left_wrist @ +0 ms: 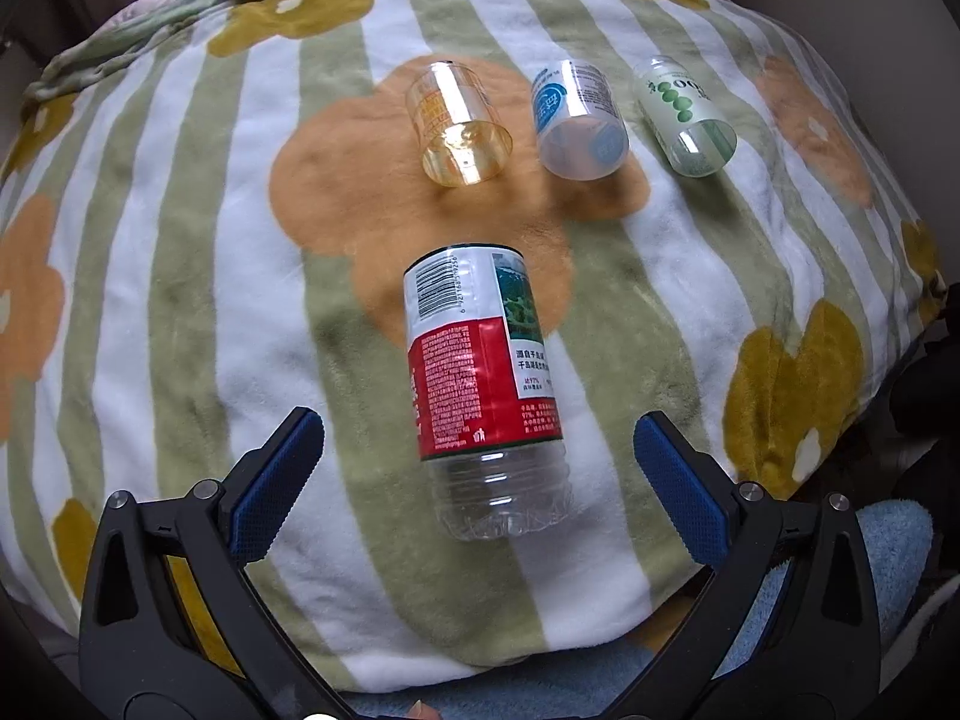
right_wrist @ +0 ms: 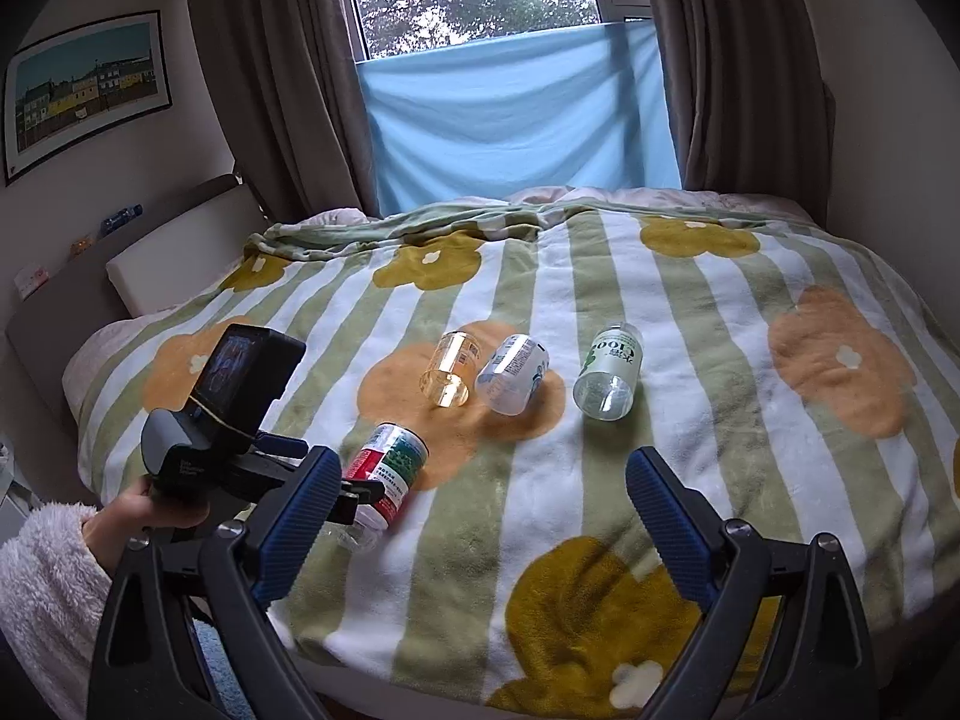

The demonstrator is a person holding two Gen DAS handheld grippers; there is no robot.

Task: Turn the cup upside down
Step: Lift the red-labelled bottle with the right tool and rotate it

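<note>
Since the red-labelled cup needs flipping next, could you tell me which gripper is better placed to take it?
Left. The left gripper is open with the red-labelled cup between its fingers; the right gripper hovers open, further off.

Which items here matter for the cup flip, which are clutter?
In play:
red-label cup, nearest
left gripper, open around it
right gripper, open

Could be next or clutter:
amber cup
blue-label cup
green-label cup

Background:
blanket
framed picture

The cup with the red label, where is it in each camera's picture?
Left wrist view: the red-label cup lies on its side at the centre, just ahead of the open left gripper.
Right wrist view: the same cup is low on the left, beside the right gripper's left finger.
Shared landmark: the amber cup on the orange flower, beyond it.
</note>
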